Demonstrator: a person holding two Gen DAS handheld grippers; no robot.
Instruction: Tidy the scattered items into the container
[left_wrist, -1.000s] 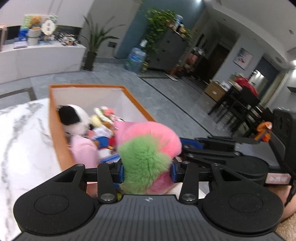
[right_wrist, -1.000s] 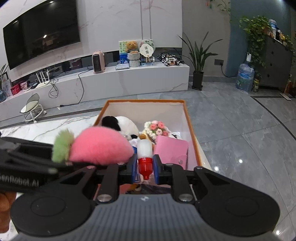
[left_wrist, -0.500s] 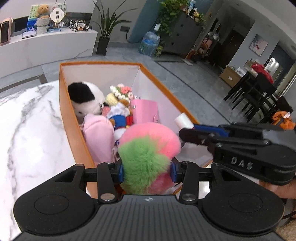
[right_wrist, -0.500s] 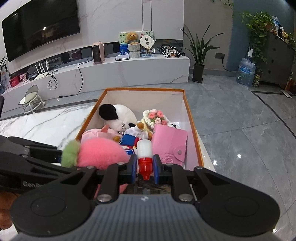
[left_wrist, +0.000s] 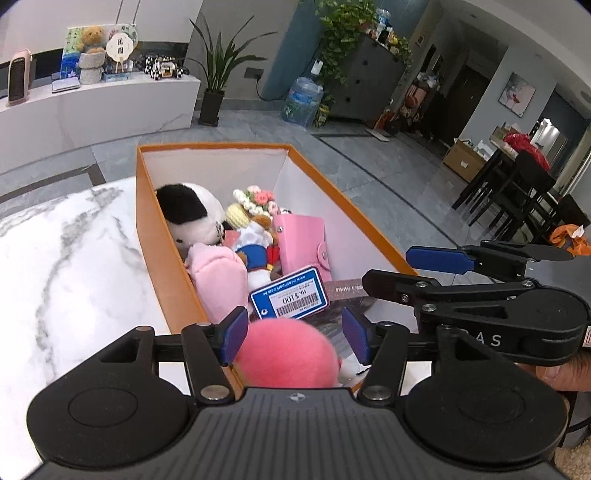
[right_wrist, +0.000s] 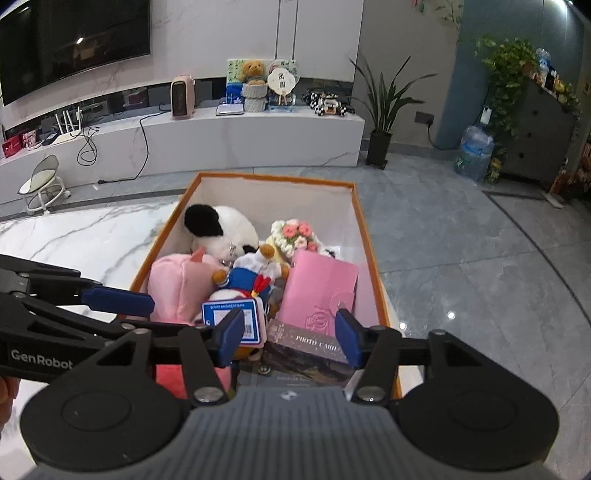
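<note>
White marble table (left_wrist: 66, 266), orange box (left_wrist: 147, 221) on it, grey tiled floor (right_wrist: 461, 258)

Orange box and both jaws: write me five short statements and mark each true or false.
1. The orange box sits on a marble table. True.
2. The left gripper clamps the pink pompom. False: its jaws have just been opening and stand clear of it.
3. The right gripper holds a bottle. False: its jaws, just opened, hold nothing.
4. A panda plush lies in the box. True.
5. The pink wallet lies on the table. False: in the box.
</note>
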